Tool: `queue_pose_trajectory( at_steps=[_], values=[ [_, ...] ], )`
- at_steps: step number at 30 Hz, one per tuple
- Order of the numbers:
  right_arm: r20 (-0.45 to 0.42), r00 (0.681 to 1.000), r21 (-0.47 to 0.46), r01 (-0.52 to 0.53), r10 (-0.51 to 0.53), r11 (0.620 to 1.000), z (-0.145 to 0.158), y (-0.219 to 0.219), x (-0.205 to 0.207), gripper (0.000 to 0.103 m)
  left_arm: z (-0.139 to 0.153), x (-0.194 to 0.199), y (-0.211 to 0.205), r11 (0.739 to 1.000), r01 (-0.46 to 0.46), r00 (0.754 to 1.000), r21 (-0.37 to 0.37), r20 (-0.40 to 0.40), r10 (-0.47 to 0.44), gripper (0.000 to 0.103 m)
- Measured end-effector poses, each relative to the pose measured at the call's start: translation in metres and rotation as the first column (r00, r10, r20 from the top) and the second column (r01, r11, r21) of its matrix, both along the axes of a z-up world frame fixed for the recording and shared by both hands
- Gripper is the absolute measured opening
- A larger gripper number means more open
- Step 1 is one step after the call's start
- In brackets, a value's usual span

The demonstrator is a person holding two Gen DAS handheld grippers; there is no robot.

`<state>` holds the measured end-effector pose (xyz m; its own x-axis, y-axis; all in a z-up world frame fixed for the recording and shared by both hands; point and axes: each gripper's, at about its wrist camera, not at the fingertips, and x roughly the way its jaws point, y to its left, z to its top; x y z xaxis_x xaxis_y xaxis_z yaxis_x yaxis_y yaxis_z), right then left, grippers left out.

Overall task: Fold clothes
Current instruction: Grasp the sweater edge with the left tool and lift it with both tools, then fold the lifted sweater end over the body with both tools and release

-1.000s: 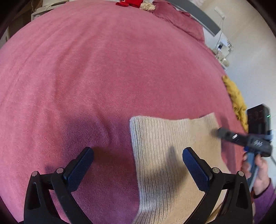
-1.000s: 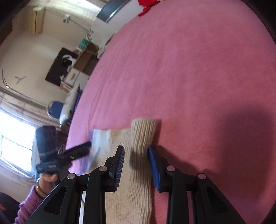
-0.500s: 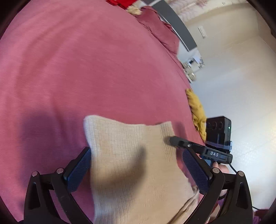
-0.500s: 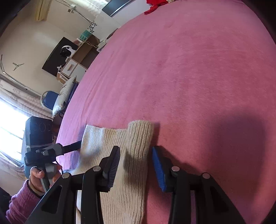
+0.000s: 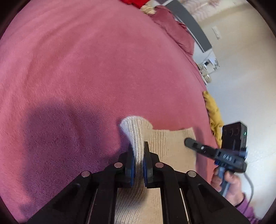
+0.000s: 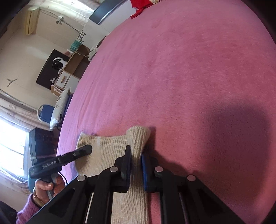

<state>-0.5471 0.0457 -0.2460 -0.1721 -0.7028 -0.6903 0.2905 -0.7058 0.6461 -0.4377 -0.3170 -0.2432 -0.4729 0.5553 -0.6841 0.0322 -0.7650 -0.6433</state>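
Observation:
A beige ribbed knit garment (image 5: 165,143) lies on the pink bed cover (image 5: 86,69). My left gripper (image 5: 138,146) is closing its jaws on the garment's far left corner, and the blue pads pinch a raised fold of knit. In the right wrist view, my right gripper (image 6: 136,151) is closing its jaws on the far right corner of the knit (image 6: 107,146), which bunches up between the pads. Each view shows the other gripper from the side: the right gripper (image 5: 188,142) and the left gripper (image 6: 88,149) both rest their tips on the garment.
A person's hand (image 5: 227,181) in a purple sleeve holds the right gripper. A yellow cloth (image 5: 213,112) hangs at the bed's right edge. Red clothing (image 6: 138,10) lies at the far end. Left of the bed stand a blue chair (image 6: 44,113) and shelves.
Both grippers went from open to shut. The left one swung right over the far left corner and pinched it; the right one closed on the far right corner, which now stands bunched.

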Motion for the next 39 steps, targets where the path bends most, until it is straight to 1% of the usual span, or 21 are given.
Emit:
queue_pose_trajectory(
  at_steps=[2,4,5,7,11,13,15,18,21,23,25,29,30,32,33,34,35,37,39],
  values=[
    [-0.008,1.000,-0.015,0.006,-0.006,1.000,0.005,0.001,0.002,0.009,0.005,0.003,-0.001,1.000,-0.011,1.000,0.021,-0.016,0.011,0.008],
    [-0.028,1.000,-0.042,-0.003,0.002,0.999,0.014,0.001,0.005,0.009,0.012,0.007,-0.004,0.997,-0.033,0.999,0.065,-0.033,0.035,0.008],
    [-0.043,0.999,-0.047,-0.013,0.011,0.999,0.021,0.000,0.008,0.009,0.016,0.008,-0.006,0.995,-0.044,0.998,0.088,-0.041,0.048,0.008],
    [-0.060,0.998,-0.058,-0.025,0.022,0.998,0.035,-0.001,0.014,0.009,0.028,0.016,-0.009,0.993,-0.045,0.996,0.107,-0.070,0.053,0.008],
    [-0.094,0.995,-0.087,-0.052,0.044,0.995,0.068,0.002,0.036,0.009,0.054,0.044,-0.013,0.986,-0.043,0.989,0.160,-0.131,0.064,0.008],
    [-0.102,0.993,-0.099,-0.066,0.056,0.993,0.085,0.007,0.054,0.009,0.065,0.062,-0.014,0.982,-0.040,0.987,0.182,-0.149,0.068,0.008],
    [-0.108,0.992,-0.105,-0.083,0.072,0.991,0.099,0.011,0.076,0.009,0.075,0.090,-0.015,0.980,-0.028,0.983,0.196,-0.171,0.062,0.008],
    [-0.123,0.987,-0.107,-0.117,0.104,0.987,0.114,0.020,0.117,0.009,0.088,0.139,-0.015,0.983,0.008,0.974,0.185,-0.224,0.034,0.008],
    [-0.129,0.984,-0.088,-0.138,0.126,0.987,0.114,0.027,0.160,0.009,0.090,0.187,-0.002,0.987,0.053,0.965,0.149,-0.263,-0.012,0.008],
    [-0.129,0.982,-0.060,-0.149,0.140,0.987,0.107,0.031,0.187,0.009,0.083,0.214,0.008,0.990,0.055,0.960,0.131,-0.279,-0.016,0.008],
    [-0.131,0.980,-0.029,-0.154,0.149,0.988,0.097,0.031,0.211,0.009,0.072,0.232,0.016,0.991,0.036,0.959,0.132,-0.284,0.003,0.008],
    [-0.137,0.981,0.024,-0.139,0.141,0.990,0.071,0.030,0.247,0.009,0.042,0.256,0.028,0.993,-0.027,0.968,0.111,-0.244,0.053,0.008],
    [-0.159,0.977,0.044,-0.134,0.140,0.990,0.066,0.030,0.254,0.009,0.037,0.261,0.031,0.994,-0.037,0.969,0.104,-0.239,0.061,0.009],
    [-0.222,0.965,0.093,-0.120,0.138,0.988,0.062,0.027,0.268,0.016,0.033,0.273,0.035,0.996,-0.055,0.969,0.076,-0.236,0.071,0.012],
    [-0.250,0.958,0.111,-0.116,0.141,0.987,0.061,0.025,0.274,0.019,0.033,0.279,0.038,0.996,-0.052,0.968,0.067,-0.241,0.067,0.015],
    [-0.260,0.952,0.132,-0.129,0.160,0.983,0.059,0.025,0.280,0.026,0.034,0.286,0.038,0.997,-0.041,0.965,0.058,-0.255,0.055,0.017],
    [-0.273,0.944,0.160,-0.146,0.185,0.976,0.058,0.022,0.287,0.026,0.035,0.294,0.039,0.999,-0.029,0.964,0.038,-0.265,0.038,0.025],
    [-0.271,0.924,0.228,-0.213,0.272,0.950,0.051,0.019,0.306,0.026,0.034,0.315,0.039,1.000,0.013,0.966,0.018,-0.259,-0.008,0.047],
    [-0.252,0.897,0.312,-0.281,0.364,0.908,0.042,0.016,0.327,0.026,0.031,0.339,0.039,0.998,0.059,0.970,-0.001,-0.237,-0.057,0.052]
  ],
)
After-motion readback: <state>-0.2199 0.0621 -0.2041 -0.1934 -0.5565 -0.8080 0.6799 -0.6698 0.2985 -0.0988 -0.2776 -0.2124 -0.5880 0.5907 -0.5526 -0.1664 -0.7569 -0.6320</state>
